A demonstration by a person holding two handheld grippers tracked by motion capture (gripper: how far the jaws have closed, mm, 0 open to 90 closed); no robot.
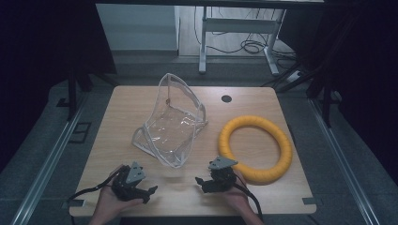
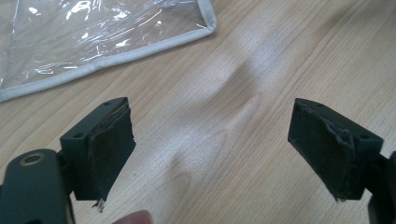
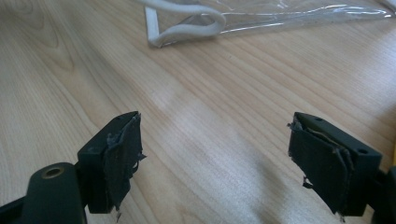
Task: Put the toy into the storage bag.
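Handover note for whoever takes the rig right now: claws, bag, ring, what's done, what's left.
Left claw: open, empty, low over the table's near edge.
Right claw: open, empty, near edge, beside the yellow ring.
Clear plastic bag: mid-table, mouth propped open, nearest corner just ahead of both claws.
Yellow ring: flat on the table, right of the bag, apart from it.
Done: nothing visibly moved or gripped.
Left: likely getting the ring into the bag; neither is held yet.

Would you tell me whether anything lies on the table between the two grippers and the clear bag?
Nothing visible does. Bare table separates the left gripper and right gripper, both open, from the clear bag. The yellow ring lies off to the bag's right.
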